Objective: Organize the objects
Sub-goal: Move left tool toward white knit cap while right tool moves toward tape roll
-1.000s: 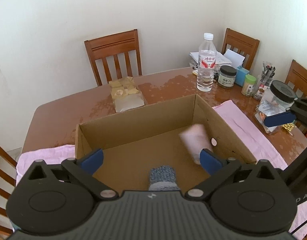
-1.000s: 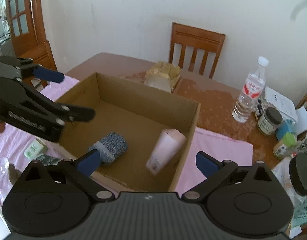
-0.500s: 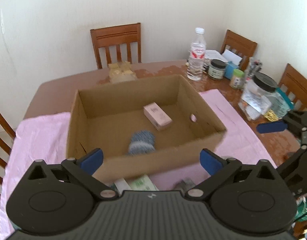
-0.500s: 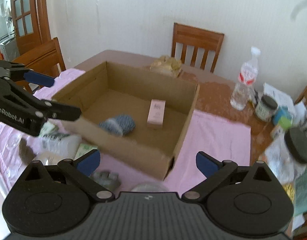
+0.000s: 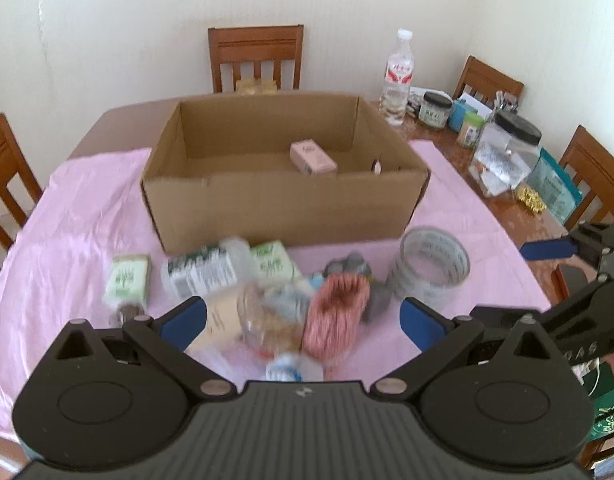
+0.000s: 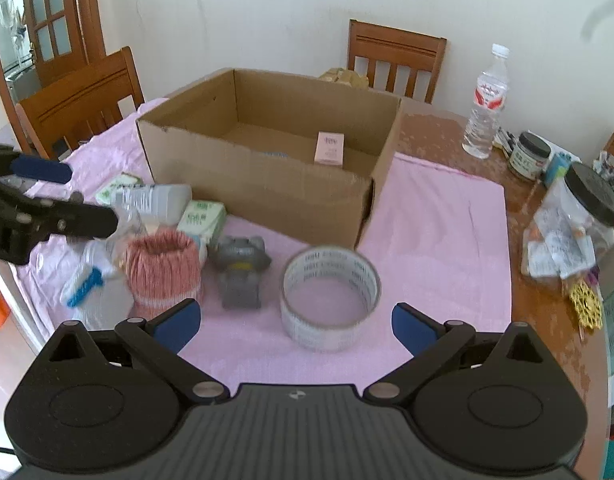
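Note:
An open cardboard box (image 5: 283,204) (image 6: 267,184) stands on the pink cloth with a small pink carton (image 5: 311,158) (image 6: 329,148) inside. In front of it lie a tape roll (image 5: 433,266) (image 6: 330,296), a grey toy figure (image 6: 241,270), a red-and-white knitted roll (image 5: 335,316) (image 6: 163,268), green soap packets (image 5: 128,280) (image 6: 201,220), a white bottle (image 5: 199,270) (image 6: 151,198) and clear plastic bottles (image 5: 267,320). My left gripper (image 5: 303,320) is open and empty above this pile. My right gripper (image 6: 293,320) is open and empty just short of the tape roll.
On the bare wooden table at the right stand a water bottle (image 5: 397,80) (image 6: 486,104), dark-lidded jars (image 5: 505,152) (image 6: 575,220), small containers and papers. Wooden chairs (image 5: 256,58) (image 6: 395,60) surround the table. The pink cloth (image 6: 439,216) lies under the box.
Both grippers have pulled back from over the box toward the table's near edge, still open. The loose pile in front of the box has come into view. The pink carton lies still inside.

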Tool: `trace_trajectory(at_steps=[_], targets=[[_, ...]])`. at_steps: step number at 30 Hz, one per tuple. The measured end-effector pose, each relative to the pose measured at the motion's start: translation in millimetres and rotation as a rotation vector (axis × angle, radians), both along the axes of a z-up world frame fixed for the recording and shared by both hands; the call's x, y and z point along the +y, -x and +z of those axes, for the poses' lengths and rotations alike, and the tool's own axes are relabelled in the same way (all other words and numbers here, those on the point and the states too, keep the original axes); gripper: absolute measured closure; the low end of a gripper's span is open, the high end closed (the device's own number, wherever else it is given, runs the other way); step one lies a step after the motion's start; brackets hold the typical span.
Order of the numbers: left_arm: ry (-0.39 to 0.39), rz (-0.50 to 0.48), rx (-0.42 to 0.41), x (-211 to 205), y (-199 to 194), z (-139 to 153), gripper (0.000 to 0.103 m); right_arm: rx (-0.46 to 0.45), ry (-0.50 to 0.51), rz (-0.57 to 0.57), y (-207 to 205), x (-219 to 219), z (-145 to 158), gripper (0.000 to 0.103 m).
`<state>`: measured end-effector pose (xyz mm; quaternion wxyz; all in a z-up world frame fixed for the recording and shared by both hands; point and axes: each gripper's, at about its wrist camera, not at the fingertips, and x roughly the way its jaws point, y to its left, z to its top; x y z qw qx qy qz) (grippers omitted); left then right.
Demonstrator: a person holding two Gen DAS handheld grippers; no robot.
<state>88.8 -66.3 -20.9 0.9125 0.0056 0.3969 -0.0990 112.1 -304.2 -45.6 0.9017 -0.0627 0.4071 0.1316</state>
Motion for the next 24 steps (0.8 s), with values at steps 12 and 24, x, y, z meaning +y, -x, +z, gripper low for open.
trace_trajectory(at_steps=[12, 24], targets=[[0.011, 0.038, 0.092, -2, 12, -50, 0.001, 0.07, 0.002, -0.048, 23, 0, -30, 0.0], [0.075, -0.015, 0.119, -14, 25, -48, 0.001, 0.082, -0.003, -0.058, 25, -4, -32, 0.0]])
